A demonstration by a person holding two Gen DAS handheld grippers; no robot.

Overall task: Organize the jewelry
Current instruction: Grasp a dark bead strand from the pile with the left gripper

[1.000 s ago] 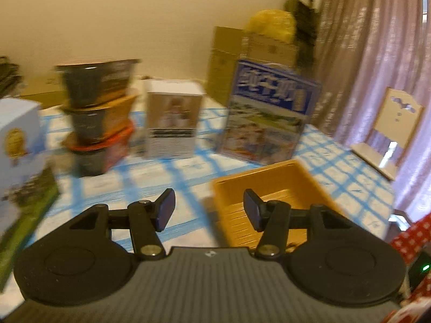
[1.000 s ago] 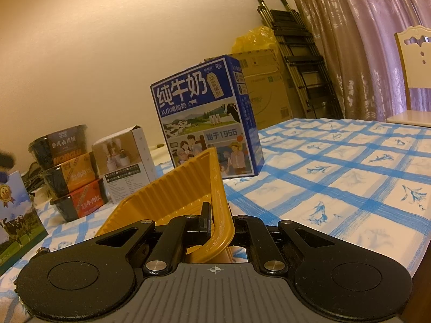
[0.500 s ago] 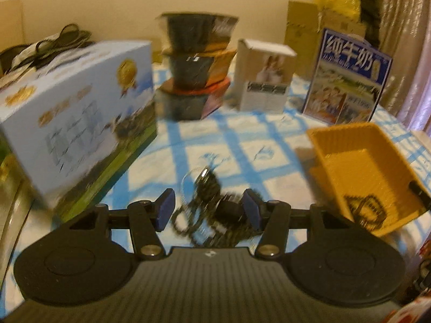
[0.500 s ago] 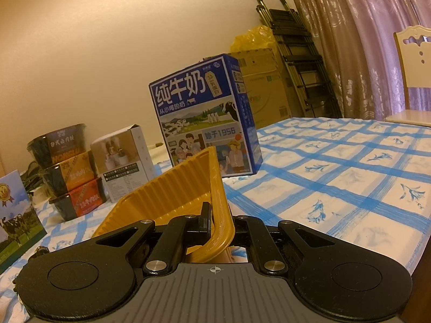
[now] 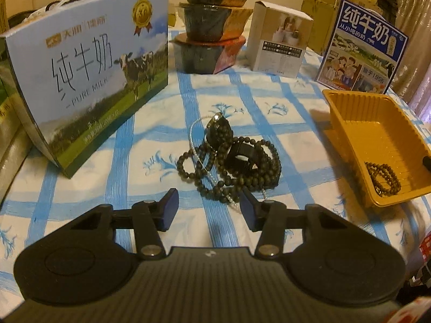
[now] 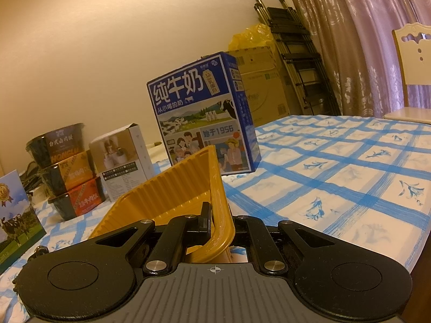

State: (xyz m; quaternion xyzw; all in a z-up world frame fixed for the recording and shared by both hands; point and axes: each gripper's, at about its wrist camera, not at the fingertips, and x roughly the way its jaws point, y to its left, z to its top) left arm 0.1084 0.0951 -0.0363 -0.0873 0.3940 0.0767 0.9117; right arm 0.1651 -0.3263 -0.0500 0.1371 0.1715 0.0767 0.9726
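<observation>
Black pads of the left gripper (image 5: 208,210) stand apart and are closing, with only bare tablecloth (image 5: 150,140) between them; the nearest beads lie just beyond the right pad. That tangle is the pile (image 5: 229,156): dark bead strands, a thin pale chain and a black band, heaped together on the cloth. Taking the pile as the marker, the big milk carton (image 5: 89,67) stands to its left, the stacked bowls (image 5: 210,27) and a small white box (image 5: 280,40) behind it, the blue carton (image 5: 361,56) behind and to the right, and the yellow tray (image 5: 347,113) well to its right.

The step in hand looks like the reach for the next piece. To do it well, I would aim the pads at one loose loop at the near edge, not the knot's middle, since the strands and chain cross each other and a blind pinch could lift the whole lot or snag the chain.

The right gripper (image 6: 219,220) is pressed together on the tray's side wall, tilting it up off the cloth.

Only the left view shows the pile and the bead string (image 5: 383,177) already lying in the tray's near corner. Only the right view shows the clamp on the tray, plus a chair (image 6: 412,62) and a curtain (image 6: 350,40) beyond.
</observation>
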